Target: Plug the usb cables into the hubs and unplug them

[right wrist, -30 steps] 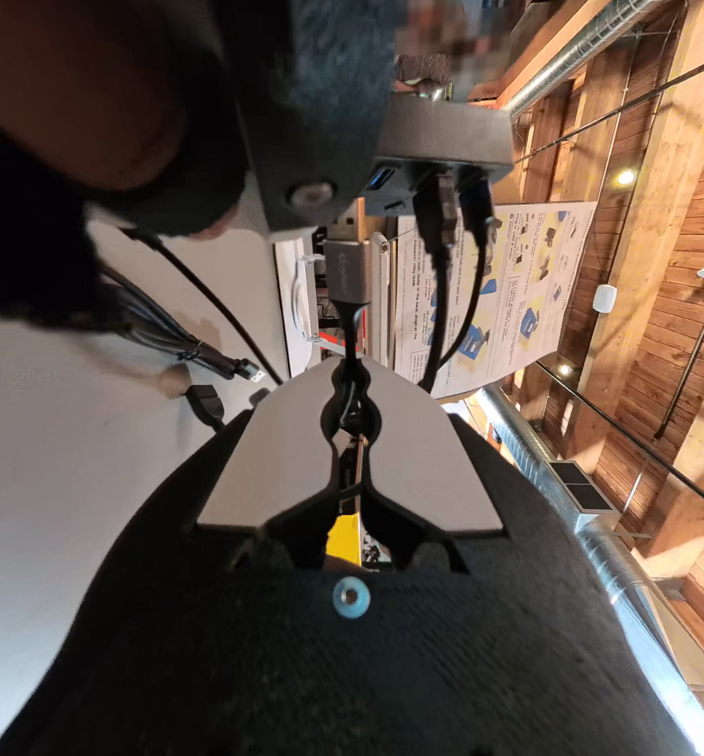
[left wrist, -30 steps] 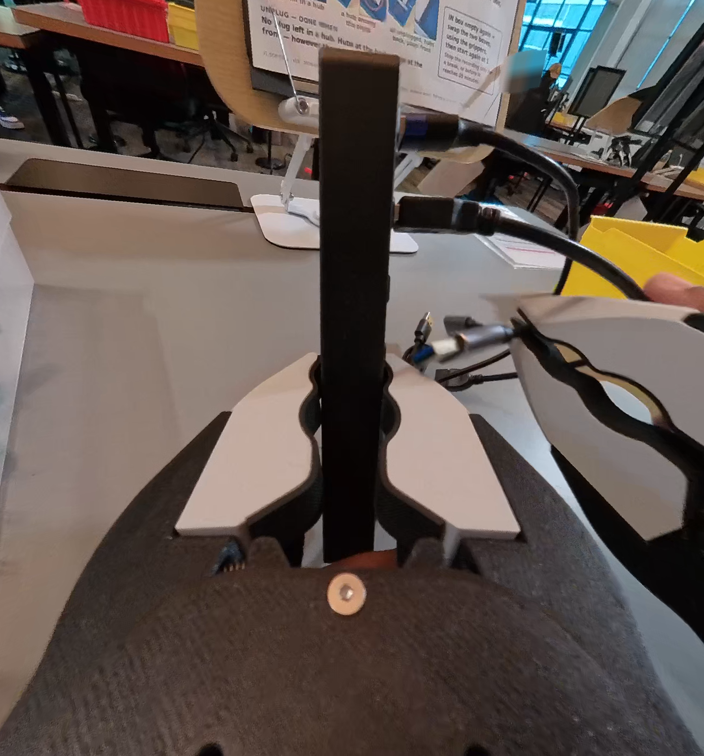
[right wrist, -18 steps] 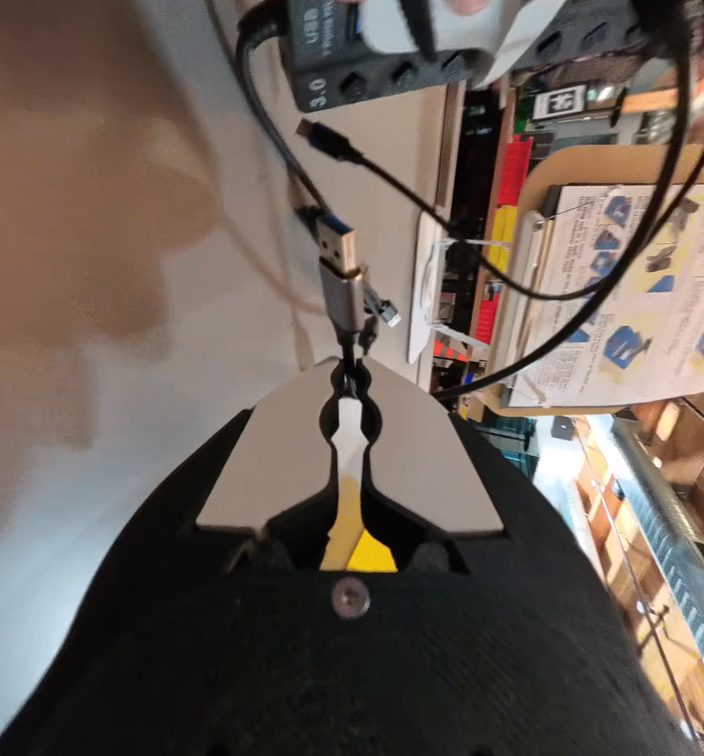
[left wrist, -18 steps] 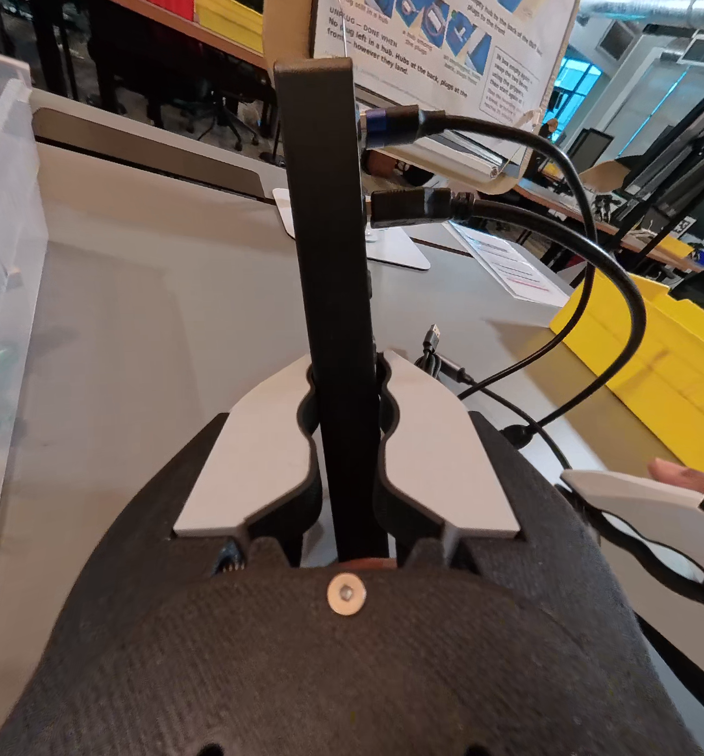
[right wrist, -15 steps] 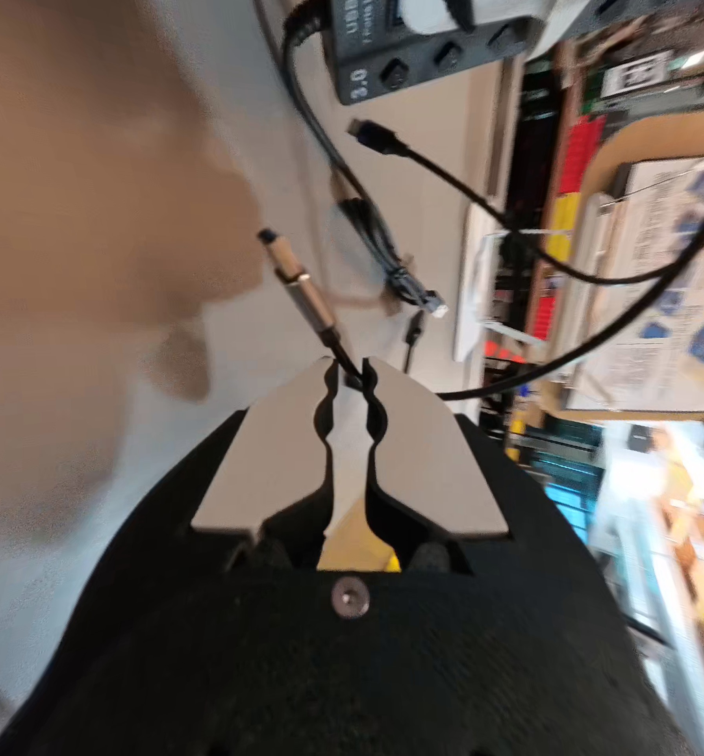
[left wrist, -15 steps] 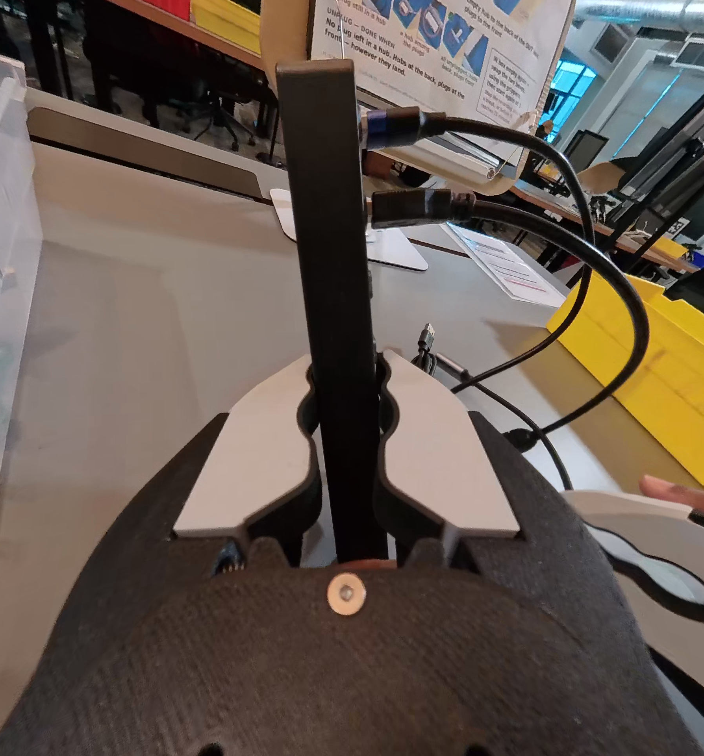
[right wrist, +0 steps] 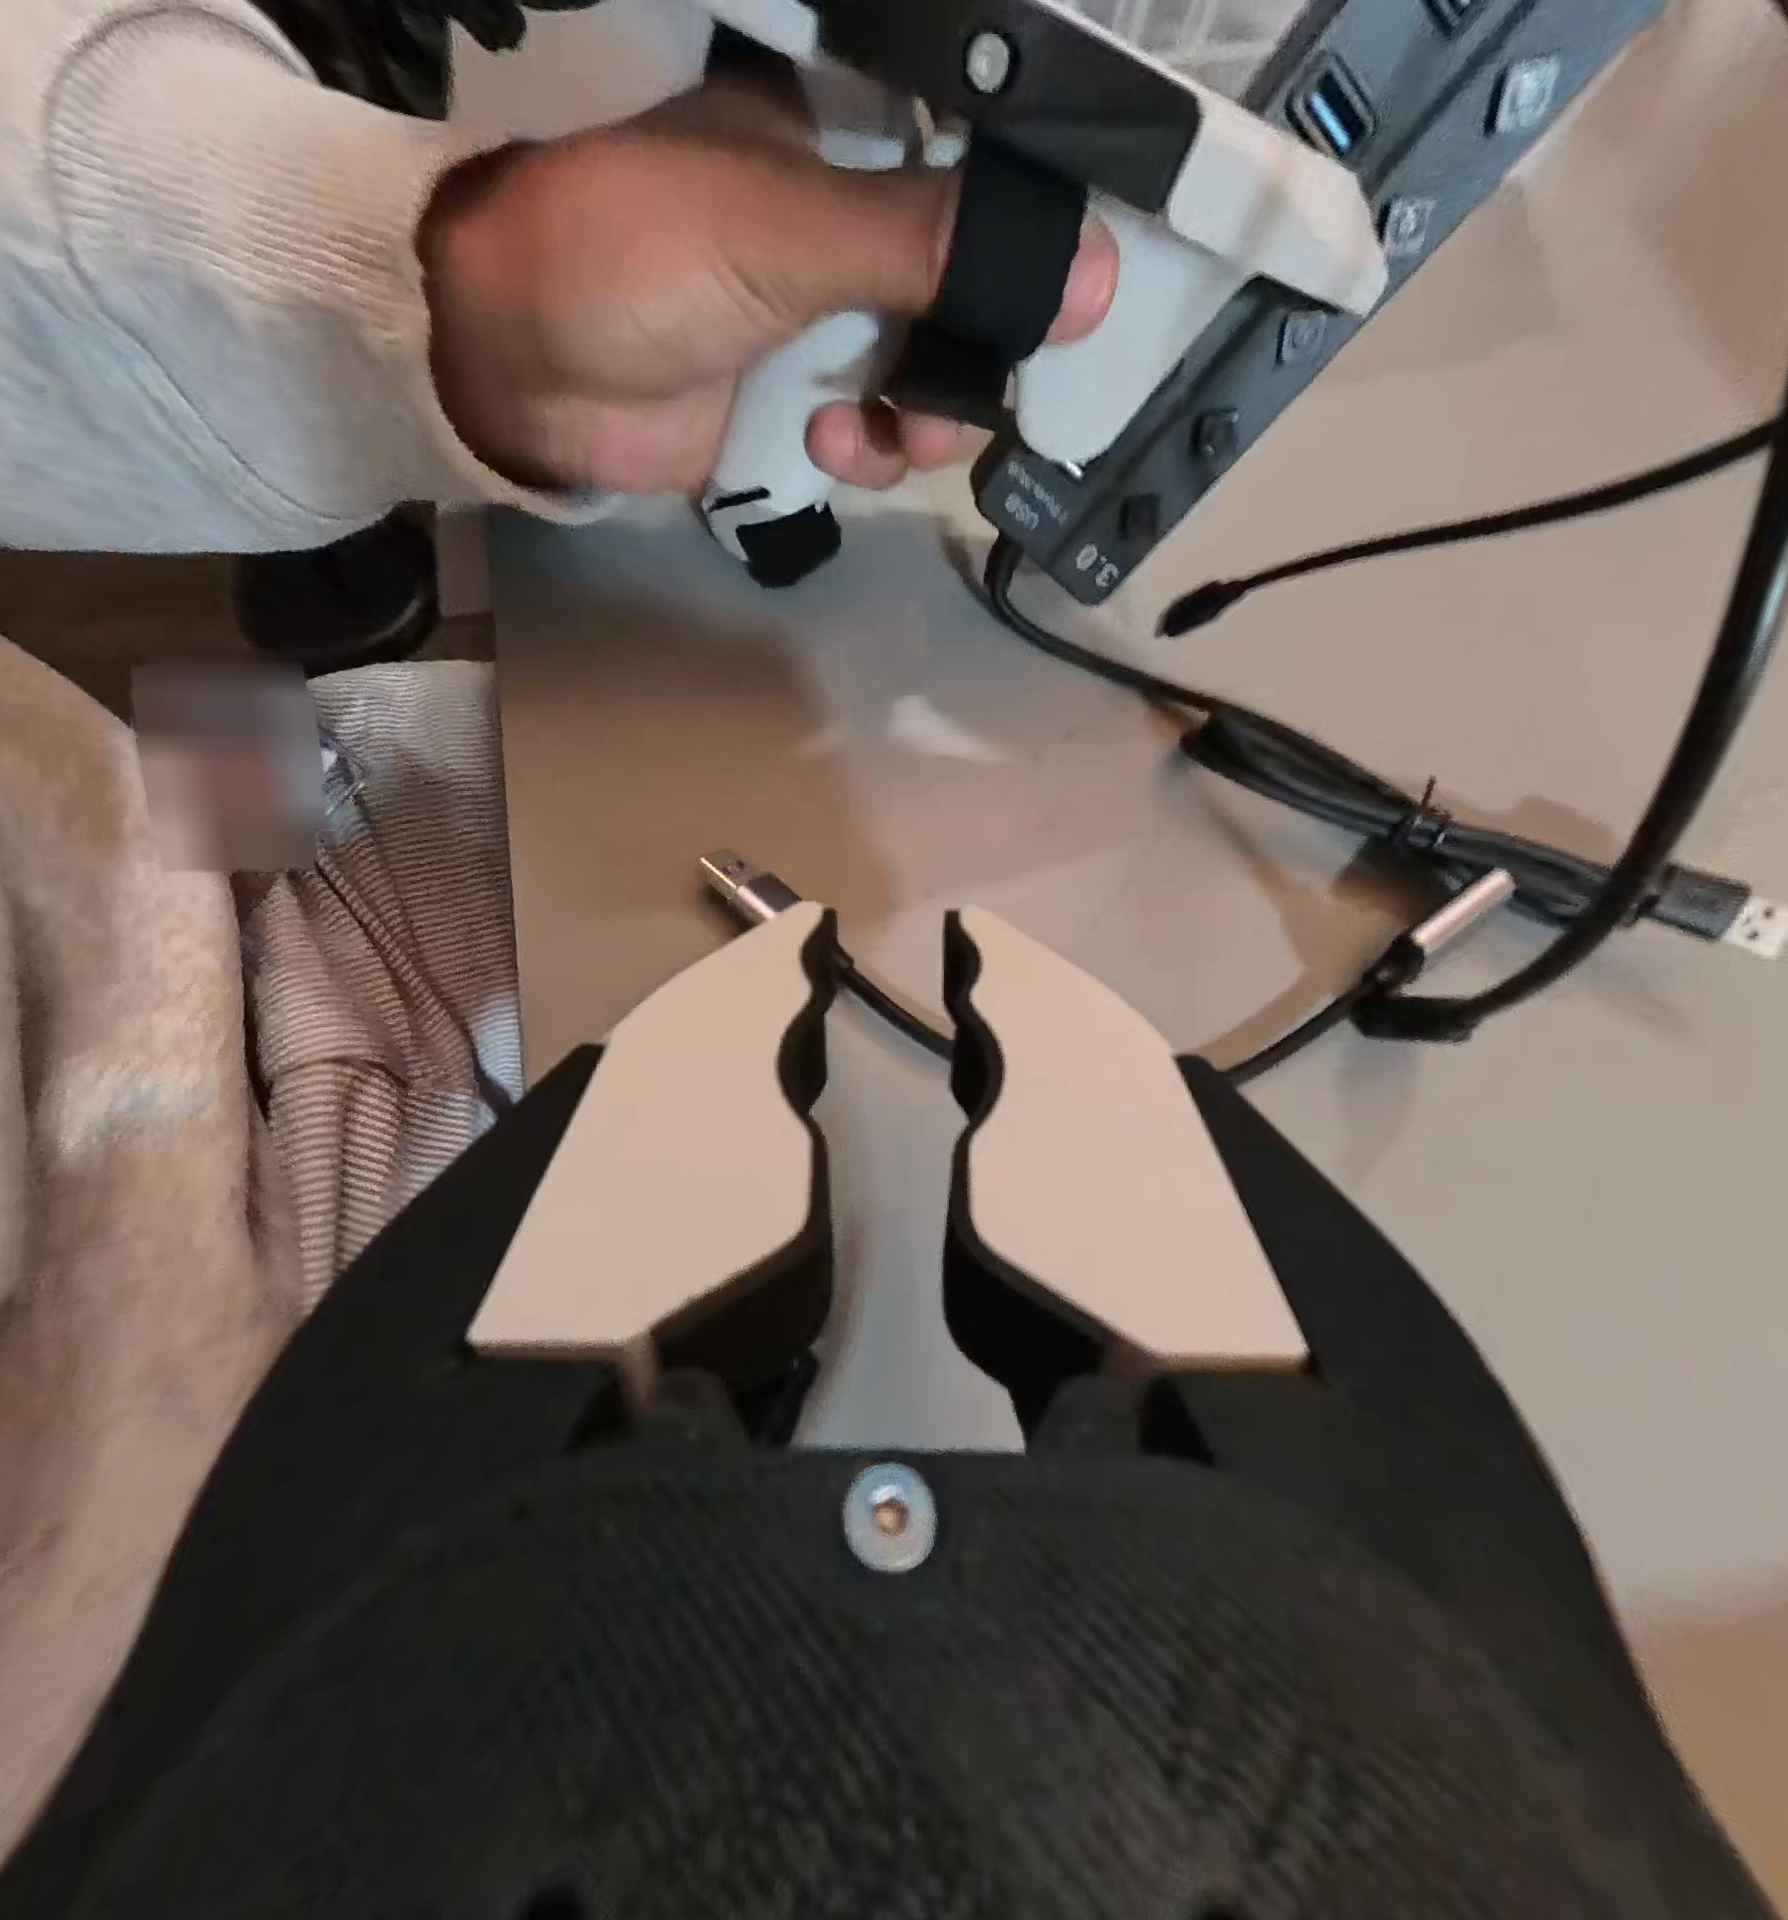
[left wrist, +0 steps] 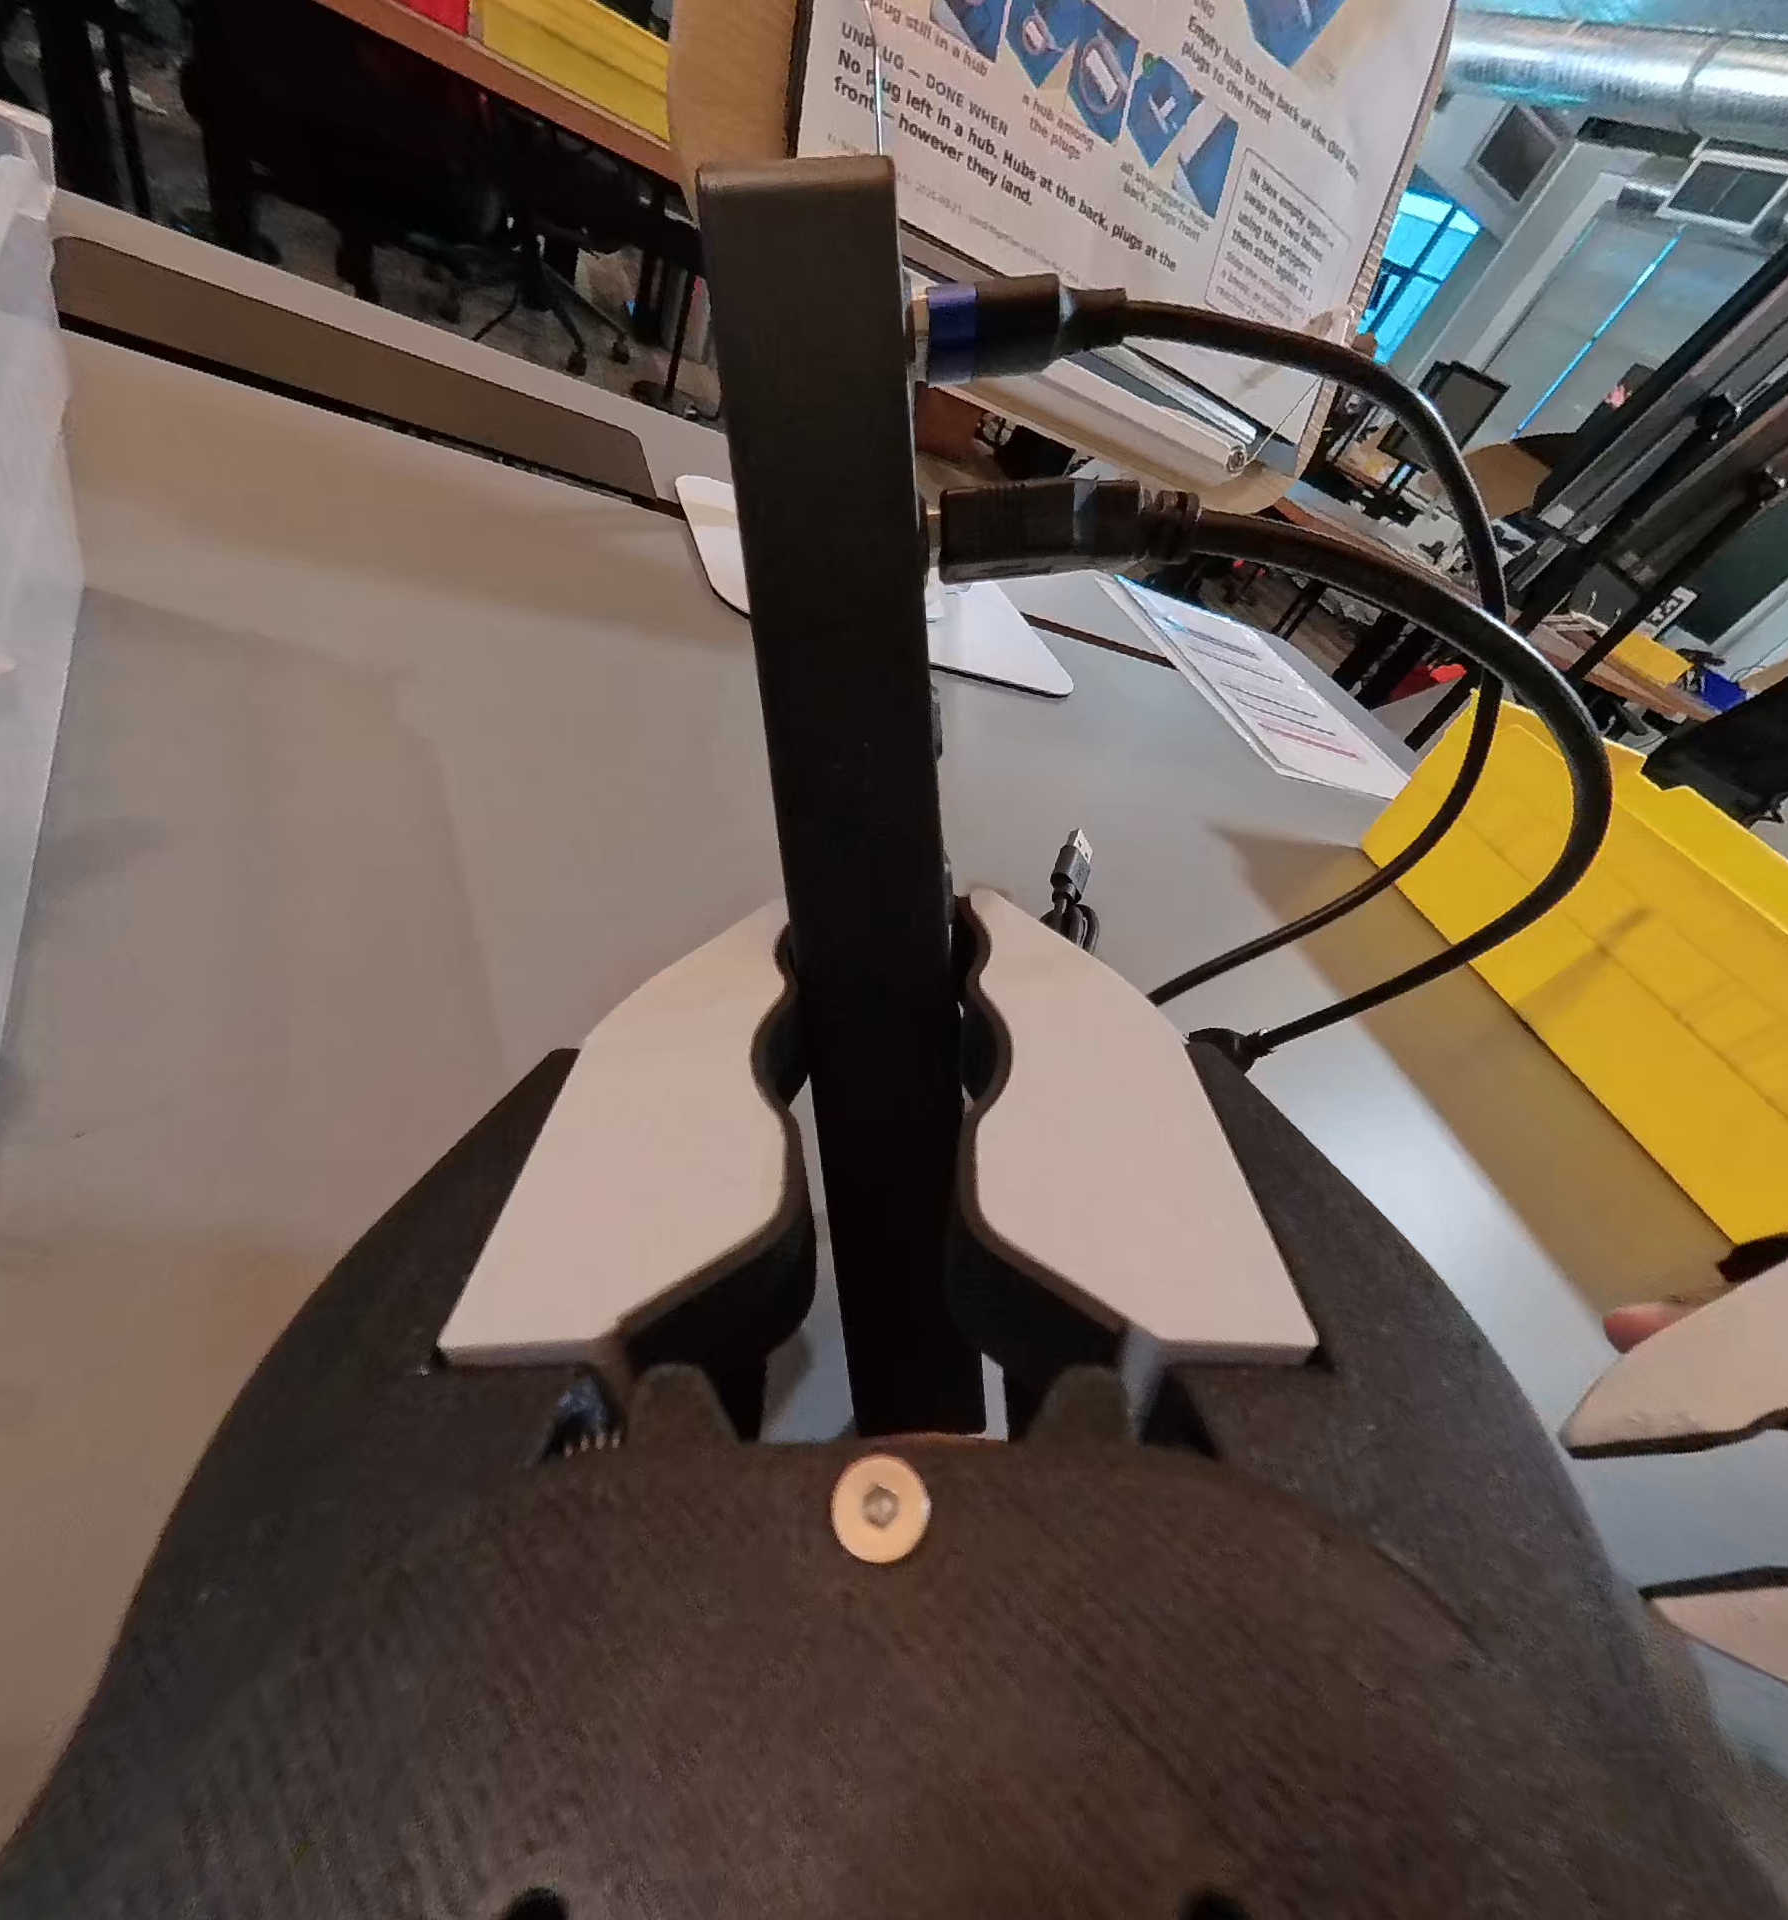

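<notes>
Printed text on instruction poster (left wrist: 1077, 114), flat sheet (left wrist: 1274, 696), black hub (right wrist: 1160, 488); wording withheld.

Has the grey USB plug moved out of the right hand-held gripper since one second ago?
Yes. The grey USB plug now lies on the table, while the right hand-held gripper is open above its cable.

Upright black hub (left wrist: 836, 665) carries two black cables (left wrist: 1285, 582); a silver-tipped plug (right wrist: 750, 896) apparently lies loose on the table.
</notes>
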{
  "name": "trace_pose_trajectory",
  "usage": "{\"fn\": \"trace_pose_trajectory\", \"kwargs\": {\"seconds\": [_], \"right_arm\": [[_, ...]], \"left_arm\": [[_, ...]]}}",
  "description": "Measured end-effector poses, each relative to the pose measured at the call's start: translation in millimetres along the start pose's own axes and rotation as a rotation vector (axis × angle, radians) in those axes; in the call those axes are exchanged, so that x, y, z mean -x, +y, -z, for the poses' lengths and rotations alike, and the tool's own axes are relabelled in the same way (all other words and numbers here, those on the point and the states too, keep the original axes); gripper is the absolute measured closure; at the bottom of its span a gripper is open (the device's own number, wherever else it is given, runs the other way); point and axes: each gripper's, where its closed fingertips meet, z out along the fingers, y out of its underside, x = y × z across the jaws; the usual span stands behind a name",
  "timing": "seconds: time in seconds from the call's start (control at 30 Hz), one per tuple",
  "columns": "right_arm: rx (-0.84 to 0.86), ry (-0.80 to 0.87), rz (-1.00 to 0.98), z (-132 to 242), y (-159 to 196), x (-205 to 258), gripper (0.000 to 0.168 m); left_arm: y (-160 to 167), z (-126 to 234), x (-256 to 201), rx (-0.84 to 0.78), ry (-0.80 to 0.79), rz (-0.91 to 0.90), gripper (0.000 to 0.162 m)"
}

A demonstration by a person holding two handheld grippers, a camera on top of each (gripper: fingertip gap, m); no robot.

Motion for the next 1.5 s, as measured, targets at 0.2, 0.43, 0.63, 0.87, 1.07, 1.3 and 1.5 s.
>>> {"fn": "trace_pose_trajectory", "kwargs": {"seconds": [0.2,0.43,0.63,0.87,1.07,1.3,1.5], "right_arm": [[0.156,-0.233,0.177,-19.8,24.5,9.4,0.155],[0.184,-0.425,0.093,-32.9,26.6,9.5,0.154],[0.247,-0.559,0.035,-33.6,38.6,24.8,0.154],[0.238,-0.572,0.004,-33.8,37.4,34.2,0.159],[-0.143,-0.494,-0.085,-7.6,-27.3,14.0,0.16],[-0.312,-0.095,-0.192,17.4,-77.2,-33.0,0.161],[-0.079,0.097,-0.209,-2.6,-60.8,-37.9,0.161]], "left_arm": [[-0.3,0.3,-1.4,-0.003,0.003,-0.009,0.136],[-0.7,0.1,-4.0,-0.007,0.005,-0.028,0.136],[-0.9,0.1,-4.7,-0.008,0.01,-0.027,0.136],[-1.0,0.2,-4.5,-0.008,0.012,-0.021,0.136],[-1.2,0.6,-5.8,-0.01,0.013,-0.032,0.136],[1.1,1.5,-23.6,-0.002,-0.007,-0.26,0.135],[4.3,3.9,-44.9,-0.024,-0.039,-0.515,0.136]]}}
